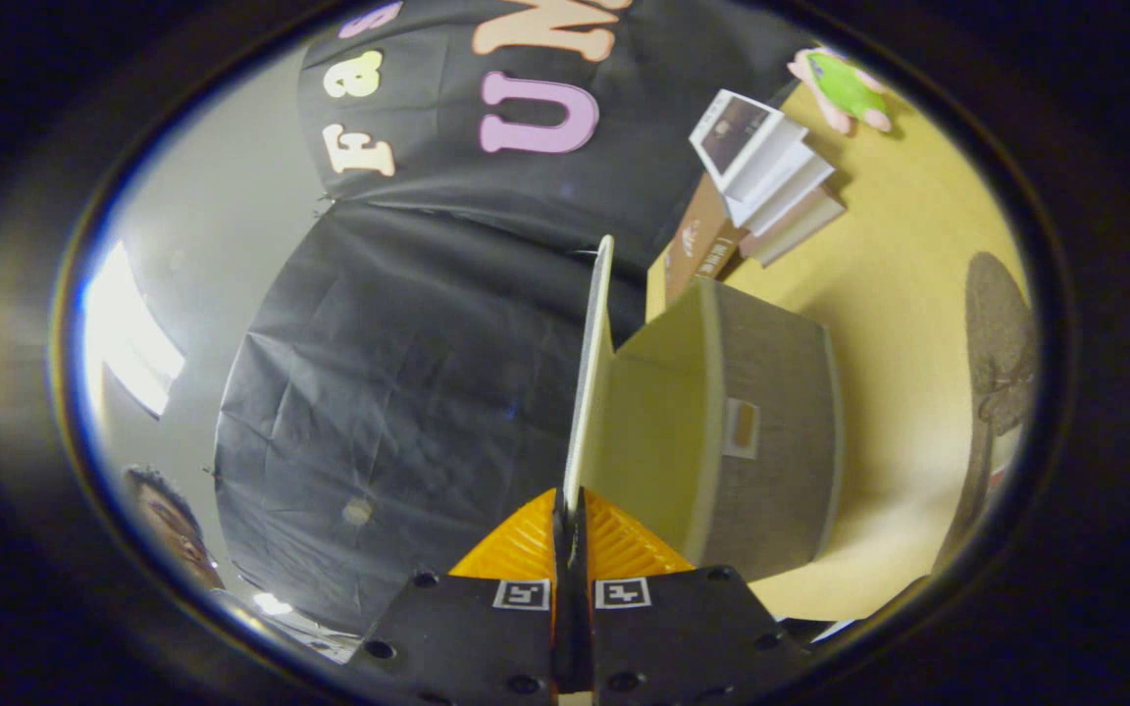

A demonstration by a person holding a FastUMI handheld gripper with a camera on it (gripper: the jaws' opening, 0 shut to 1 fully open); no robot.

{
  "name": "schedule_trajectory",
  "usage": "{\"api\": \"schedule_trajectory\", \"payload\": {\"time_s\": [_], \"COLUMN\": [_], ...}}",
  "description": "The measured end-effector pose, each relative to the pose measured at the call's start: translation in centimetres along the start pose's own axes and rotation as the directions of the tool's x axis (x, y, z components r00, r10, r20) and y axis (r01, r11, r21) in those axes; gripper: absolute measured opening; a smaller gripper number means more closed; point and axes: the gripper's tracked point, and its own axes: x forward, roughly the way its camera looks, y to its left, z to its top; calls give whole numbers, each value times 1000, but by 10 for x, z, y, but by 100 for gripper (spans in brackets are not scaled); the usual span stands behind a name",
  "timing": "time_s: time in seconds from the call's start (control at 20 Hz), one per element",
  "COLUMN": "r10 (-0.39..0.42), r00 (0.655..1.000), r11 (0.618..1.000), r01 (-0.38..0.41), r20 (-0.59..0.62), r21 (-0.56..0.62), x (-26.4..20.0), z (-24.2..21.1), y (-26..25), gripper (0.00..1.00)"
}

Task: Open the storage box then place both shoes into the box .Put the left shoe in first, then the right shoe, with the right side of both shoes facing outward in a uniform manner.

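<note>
**Lid pinched, box open**

The gripper (570,525) has both fingers clamped on the thin pale lid (590,373) of the grey fabric storage box (771,431), which sits just ahead, beside the fingers, on the yellow table (908,284). Stacked books (771,176) lie beyond.

A bright rectangular window (133,338) blows out to white glare beside the dark cloth wall. The yellow desk (908,294) is evenly lit with soft shadows. Fisheye bending curves everything near the rim, where detail blurs.
</note>
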Motion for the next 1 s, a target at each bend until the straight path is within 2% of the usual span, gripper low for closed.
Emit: {"api": "schedule_trajectory", "payload": {"time_s": [0.35,0.55,0.75,1.0], "r10": [19,-6,-37,-76], "r00": [999,999,995,989], "r11": [987,950,913,888], "r01": [-24,-10,-4,10], "r20": [-33,-52,-93,-126], "r21": [-156,-311,-408,-460], "x": [54,112,163,218], "z": [-12,-36,-74,-110], "y": [90,127,134,126], "gripper": [3,3,3,3]}}
